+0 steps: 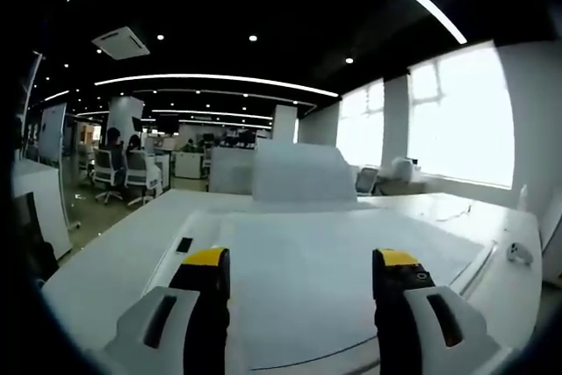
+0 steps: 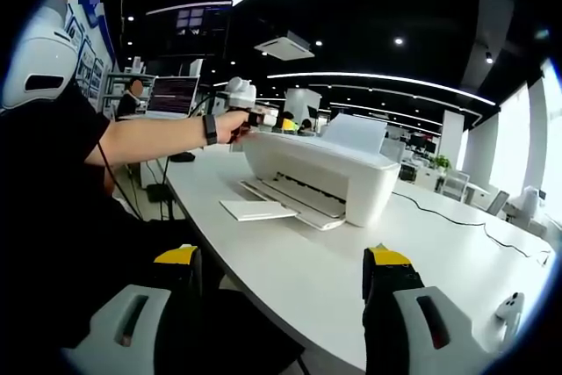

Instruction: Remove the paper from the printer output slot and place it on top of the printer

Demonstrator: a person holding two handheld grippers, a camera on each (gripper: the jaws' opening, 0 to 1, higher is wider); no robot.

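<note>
paper: white sheet, flat, lying on the printer's pulled-out output tray at the front, low side. Looks like one sheet or a thin stack, can't tell which. Edges straight, no curl visible. Nothing is gripping it.
printer: white inkjet-style box on the white counter, rear input flap raised with a white sheet standing up in it. Output tray extended toward the counter edge.
printer top: in the left gripper view, a broad flat white surface just beyond the jaws; raised rear flap behind it.
left gripper: jaws spread wide, yellow tips, nothing between them, hovering over the printer's top surface. In the right gripper view it's held at the far upper side of the printer by the person's hand, arm stretched out, dark wristband on the wrist.
right gripper: jaws apart, nothing held, near the counter edge, well apart from the paper, pointed toward the printer front.
cable: thin dark line running across the counter to the right of the printer.
small dark object: flat, on the white surface left of the left gripper's jaws; can't tell what it is.
background: open office, chairs, ceiling light strips, windows on the right.
</note>
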